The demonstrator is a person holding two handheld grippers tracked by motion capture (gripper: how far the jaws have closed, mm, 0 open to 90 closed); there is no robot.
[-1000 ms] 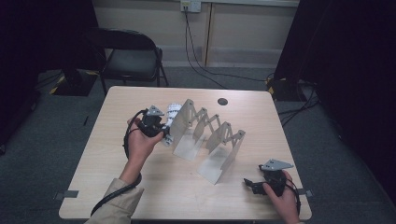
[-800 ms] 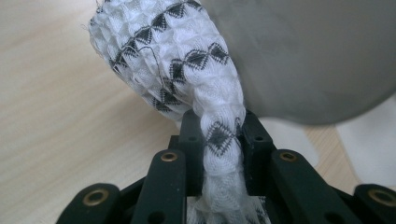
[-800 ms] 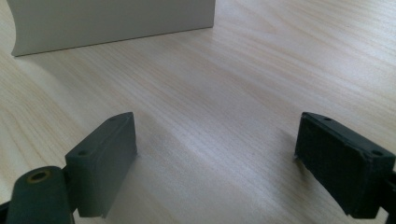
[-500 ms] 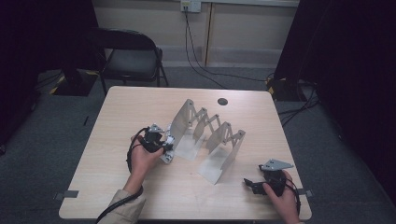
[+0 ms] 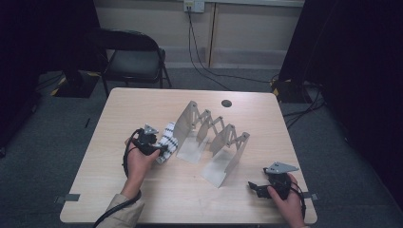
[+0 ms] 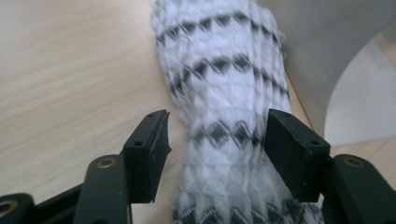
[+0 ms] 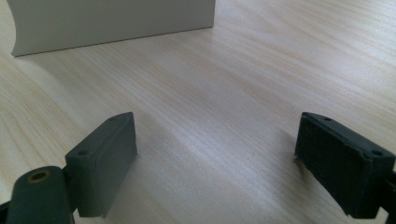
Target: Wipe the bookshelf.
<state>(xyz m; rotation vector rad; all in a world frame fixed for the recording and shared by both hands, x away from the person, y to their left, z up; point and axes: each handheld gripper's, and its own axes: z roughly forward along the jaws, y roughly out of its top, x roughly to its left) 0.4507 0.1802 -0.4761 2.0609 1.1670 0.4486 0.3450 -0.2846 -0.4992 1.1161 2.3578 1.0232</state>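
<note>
A white cloth with black zigzag bands lies on the wooden table, against the left end of a grey folding metal rack. My left gripper sits low over the cloth's near end. Its jaws have just been opening: the cloth is still between them, with a gap at the left pad. My right gripper rests open on the table at the front right, nothing between its fingers, facing the rack's nearest plate.
The rack's plates stand in a zigzag across the table's middle. A round black cable hole is at the table's far edge. A black chair stands behind the table, and cables run over the floor.
The left hand came down and toward the front edge with the cloth, setting it on the table beside the rack, and its jaws opened. The right hand kept still.
</note>
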